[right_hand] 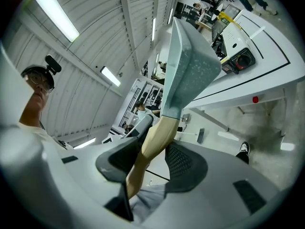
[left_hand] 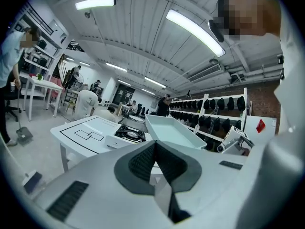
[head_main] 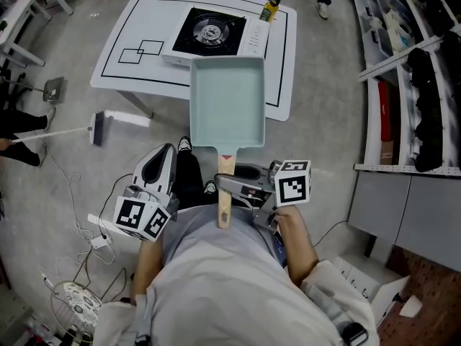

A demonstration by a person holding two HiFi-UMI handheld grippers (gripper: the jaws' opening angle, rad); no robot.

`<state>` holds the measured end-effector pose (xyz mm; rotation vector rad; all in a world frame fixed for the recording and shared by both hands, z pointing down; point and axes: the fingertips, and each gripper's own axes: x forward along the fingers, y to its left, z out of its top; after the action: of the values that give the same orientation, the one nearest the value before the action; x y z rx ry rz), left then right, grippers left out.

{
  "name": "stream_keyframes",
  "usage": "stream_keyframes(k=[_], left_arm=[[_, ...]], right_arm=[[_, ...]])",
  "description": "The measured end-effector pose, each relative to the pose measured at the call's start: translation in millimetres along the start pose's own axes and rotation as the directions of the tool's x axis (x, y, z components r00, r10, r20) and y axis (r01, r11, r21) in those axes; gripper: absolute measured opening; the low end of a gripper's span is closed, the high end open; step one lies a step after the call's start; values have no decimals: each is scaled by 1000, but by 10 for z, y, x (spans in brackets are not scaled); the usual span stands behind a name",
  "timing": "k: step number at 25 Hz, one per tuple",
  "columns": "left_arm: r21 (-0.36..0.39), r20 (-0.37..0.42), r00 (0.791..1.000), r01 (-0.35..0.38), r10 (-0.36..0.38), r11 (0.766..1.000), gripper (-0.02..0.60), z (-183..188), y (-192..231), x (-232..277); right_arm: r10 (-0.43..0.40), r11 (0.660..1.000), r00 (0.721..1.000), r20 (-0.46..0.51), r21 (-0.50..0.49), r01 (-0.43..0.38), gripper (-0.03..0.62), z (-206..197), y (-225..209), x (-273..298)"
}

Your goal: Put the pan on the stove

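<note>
A pale teal rectangular pan (head_main: pixel 227 103) with a wooden handle (head_main: pixel 225 197) hangs in the air over the near edge of the white table (head_main: pixel 137 20). My right gripper (head_main: pixel 229 186) is shut on that handle from the right. In the right gripper view the handle (right_hand: pixel 151 128) runs up between the pads to the pan (right_hand: pixel 188 66). The black-topped stove (head_main: pixel 209 33) stands on the table just beyond the pan. My left gripper (head_main: pixel 167 157) is to the left of the handle, shut and holding nothing. From the left gripper view I see the pan (left_hand: pixel 171 130) and the stove (left_hand: pixel 126 133) ahead.
A yellow bottle (head_main: pixel 269 10) stands by the stove's right end. Black outlines are drawn on the table top (head_main: pixel 140 51). A broom head (head_main: pixel 99 128) and cables (head_main: pixel 79 301) lie on the floor at left. Shelves with dark items (head_main: pixel 425 85) line the right side.
</note>
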<state>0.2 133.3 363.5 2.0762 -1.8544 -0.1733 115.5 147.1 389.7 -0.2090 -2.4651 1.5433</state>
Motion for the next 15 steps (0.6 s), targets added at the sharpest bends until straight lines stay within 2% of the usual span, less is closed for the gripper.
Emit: stream_keyframes(k=[4, 8, 9, 12, 13, 15], left_arm=[[-7, -5, 1000, 6, -6, 1000, 8, 52, 139, 158], [-20, 7, 999, 48, -48, 999, 8, 144, 244, 307], [-5, 0, 999, 50, -50, 999, 8, 164, 278, 355], [105, -43, 999, 29, -24, 994, 8, 192, 388, 518], [123, -52, 998, 29, -23, 992, 8, 204, 440, 587], [105, -51, 998, 42, -37, 994, 8, 241, 609, 762]], right_arm=[[-5, 1000, 1000, 9, 7, 5, 183, 163, -93, 103], [-11, 1000, 1000, 15, 20, 11, 183, 315, -171, 210], [-14, 1000, 1000, 17, 20, 14, 183, 357, -189, 235], [-10, 1000, 1000, 25, 24, 10, 183, 483, -224, 312], [-9, 1000, 1000, 30, 27, 8, 183, 537, -250, 346], [-14, 999, 999, 42, 35, 13, 183, 679, -357, 442]])
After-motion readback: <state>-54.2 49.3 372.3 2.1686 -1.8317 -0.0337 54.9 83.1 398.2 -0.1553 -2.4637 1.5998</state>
